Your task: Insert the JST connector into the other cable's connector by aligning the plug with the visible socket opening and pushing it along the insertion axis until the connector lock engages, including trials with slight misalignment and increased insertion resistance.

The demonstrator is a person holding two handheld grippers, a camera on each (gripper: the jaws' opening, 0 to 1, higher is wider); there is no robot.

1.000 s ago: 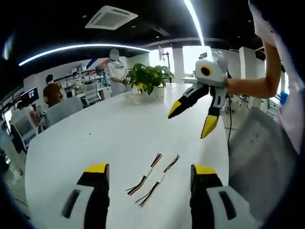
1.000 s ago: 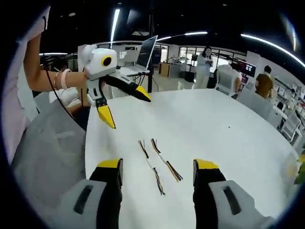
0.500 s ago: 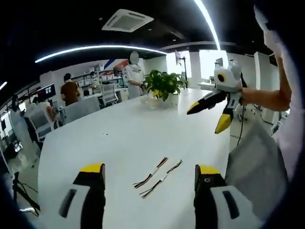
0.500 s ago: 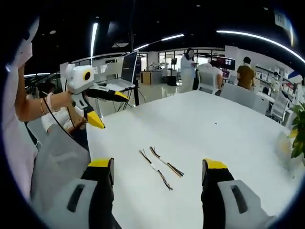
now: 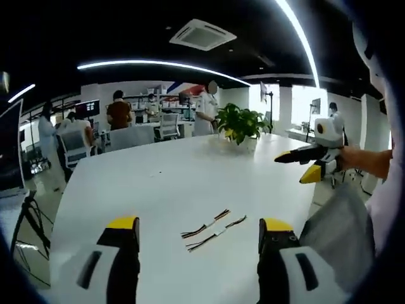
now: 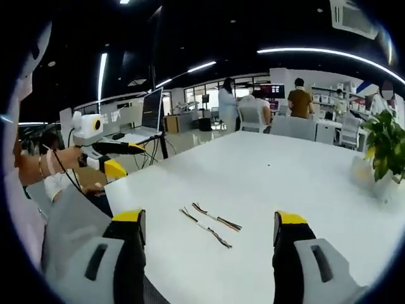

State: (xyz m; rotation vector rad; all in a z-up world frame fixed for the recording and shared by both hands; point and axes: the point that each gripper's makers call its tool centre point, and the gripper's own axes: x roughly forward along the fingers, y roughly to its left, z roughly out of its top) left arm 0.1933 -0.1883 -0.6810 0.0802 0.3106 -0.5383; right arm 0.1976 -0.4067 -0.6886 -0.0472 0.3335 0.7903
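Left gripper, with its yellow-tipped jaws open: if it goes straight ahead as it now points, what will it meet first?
Probably the two thin multicoloured wire cables lying on the white table, just ahead between the jaws of the left gripper. Depth is unclear, so it may pass above them.

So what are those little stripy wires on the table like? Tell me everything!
The two short cables lie flat on the white table, side by side, roughly parallel and slightly apart. Each is a thin bundle of dark, red and yellowish wires with a small pale connector near its middle. Nothing touches them; both grippers' fingers are open and away.
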